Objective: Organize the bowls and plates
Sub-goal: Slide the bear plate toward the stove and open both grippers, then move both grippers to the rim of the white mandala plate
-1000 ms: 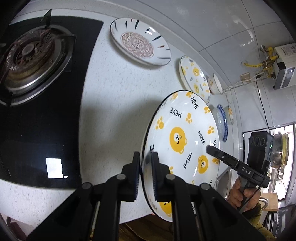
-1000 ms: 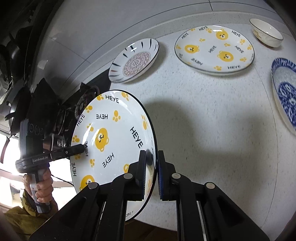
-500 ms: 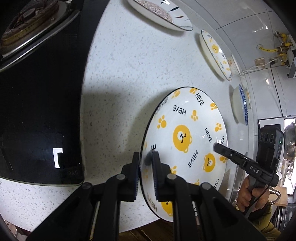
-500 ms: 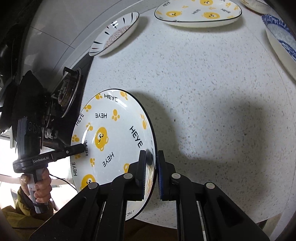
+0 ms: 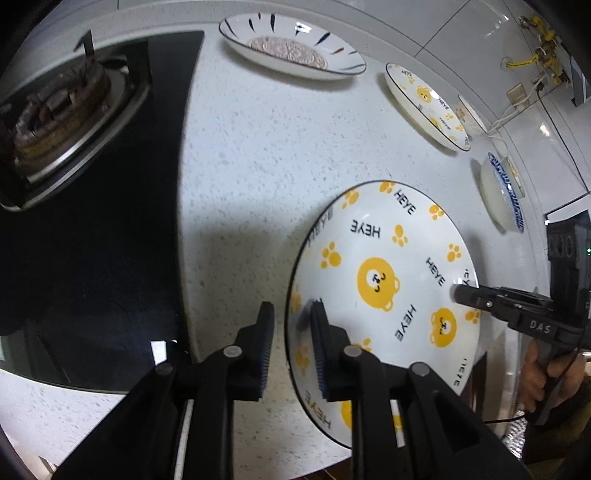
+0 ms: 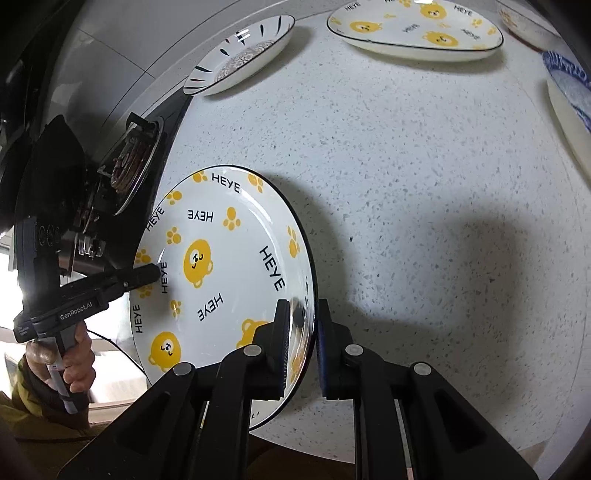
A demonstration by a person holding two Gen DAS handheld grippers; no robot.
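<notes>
A white plate with yellow bears and "HEYE" lettering [image 5: 384, 280] [image 6: 221, 273] lies low over the speckled counter near its front edge. My left gripper [image 5: 291, 328] straddles its left rim with the jaws a little apart, open. My right gripper [image 6: 301, 328] straddles its right rim, jaws also slightly apart, open. A matching bear plate [image 5: 424, 103] [image 6: 413, 33] lies at the back.
A striped plate with a pink centre [image 5: 291, 51] [image 6: 240, 55] lies at the back left. A blue-rimmed plate [image 5: 502, 192] [image 6: 569, 96] and a small bowl [image 6: 524, 22] are to the right. The black gas stove [image 5: 62, 110] is to the left.
Both grippers were shut on the bear plate's rims; now both jaws have parted. The plate has come down closer to the counter.
</notes>
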